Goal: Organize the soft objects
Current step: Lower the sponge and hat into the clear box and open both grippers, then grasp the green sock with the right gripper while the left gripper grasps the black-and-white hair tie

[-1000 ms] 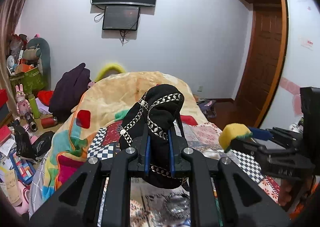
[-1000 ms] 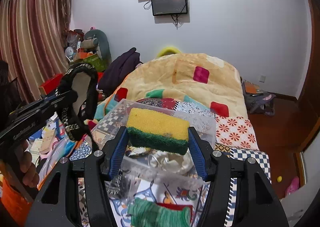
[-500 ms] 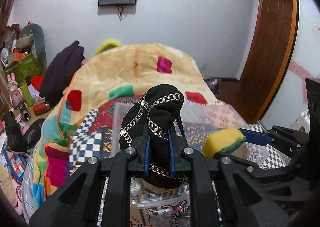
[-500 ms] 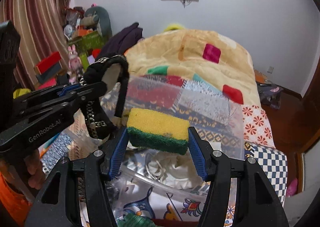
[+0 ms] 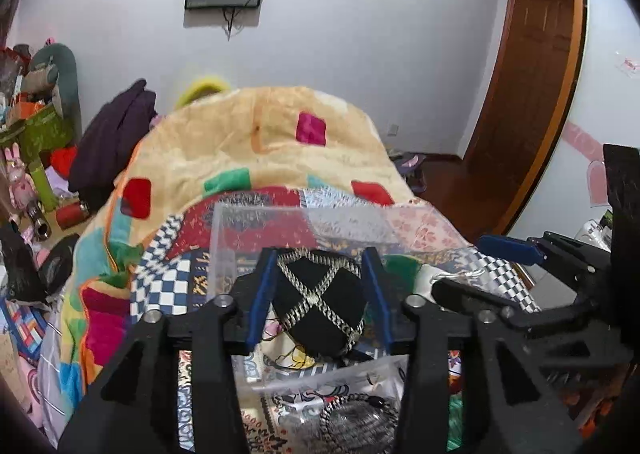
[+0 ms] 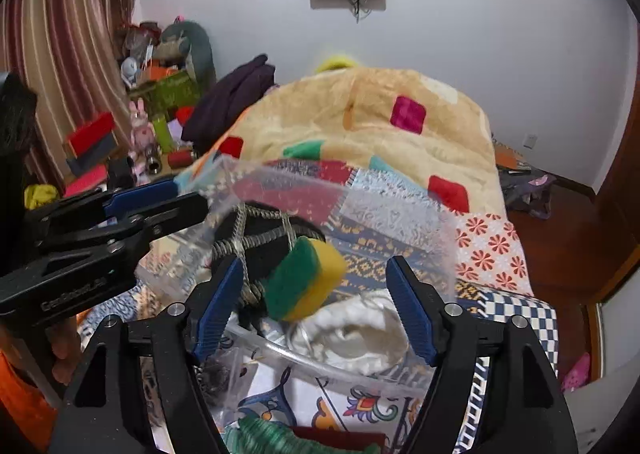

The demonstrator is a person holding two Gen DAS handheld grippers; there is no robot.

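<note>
A clear plastic box (image 5: 260,213) (image 6: 400,209) stands on the patterned bed cover. My left gripper (image 5: 318,296) is open over it; a black soft object with silver chain trim (image 5: 320,314) (image 6: 256,238) sits free between its blue pads inside the box. My right gripper (image 6: 316,302) is open; the yellow and green sponge (image 6: 306,280) is loose between its fingers, tilted, dropping into the box. A white soft thing (image 6: 360,330) lies in the box too. Each gripper shows in the other's view (image 5: 508,250) (image 6: 140,197).
A beige quilt (image 5: 256,141) with coloured patches covers the far bed. A dark purple garment (image 5: 112,137) and clutter lie at left. A green knitted thing (image 6: 272,436) and a metal scourer (image 5: 360,418) lie in front of the box. A wooden door (image 5: 520,113) stands right.
Both grippers lowered into the clear box and opened. The black chain-trimmed object and the sponge were let go; the sponge is tilting as it falls.
</note>
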